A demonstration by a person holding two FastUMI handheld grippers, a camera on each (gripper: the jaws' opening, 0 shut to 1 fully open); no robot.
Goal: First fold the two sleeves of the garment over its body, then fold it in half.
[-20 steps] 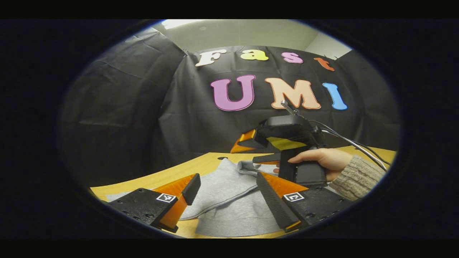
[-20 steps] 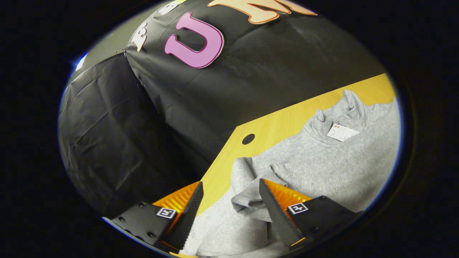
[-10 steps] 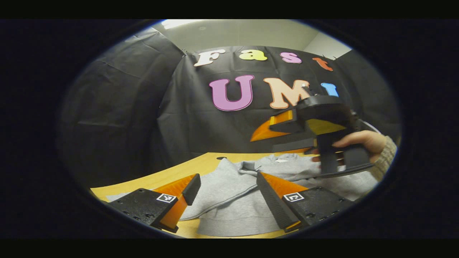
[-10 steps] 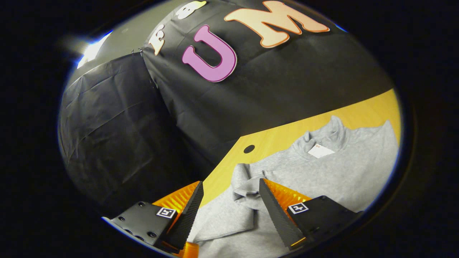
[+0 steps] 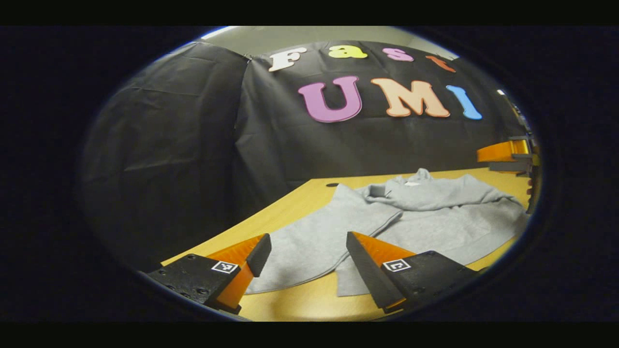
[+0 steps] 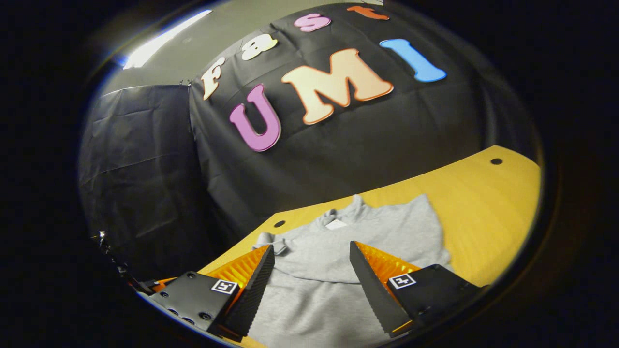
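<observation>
A grey sweatshirt point(image 5: 425, 212) lies flat on the yellow wooden table point(image 5: 295, 208), collar and white tag at the far side. One sleeve point(image 5: 309, 241) is folded in over the body, its cuff point(image 6: 271, 240) bunched near the shoulder. My left gripper point(image 5: 307, 263) hovers open above the sleeve's near end, holding nothing. My right gripper point(image 6: 314, 280) hangs open above the sweatshirt point(image 6: 372, 232) body, nothing between its fingers. In the left gripper view the right gripper point(image 5: 508, 152) pokes in at the right edge, raised above the table.
The table point(image 6: 483, 203) stretches bare to the right of the sweatshirt, with small round holes point(image 6: 495, 161) near its back corners. Black cloth walls close off the back and left. The table's near edge runs just under the left gripper.
The right gripper, open throughout, has lifted off the sleeve cuff and swung away to the right. The left gripper has drawn back, so the sweatshirt lies farther ahead.
</observation>
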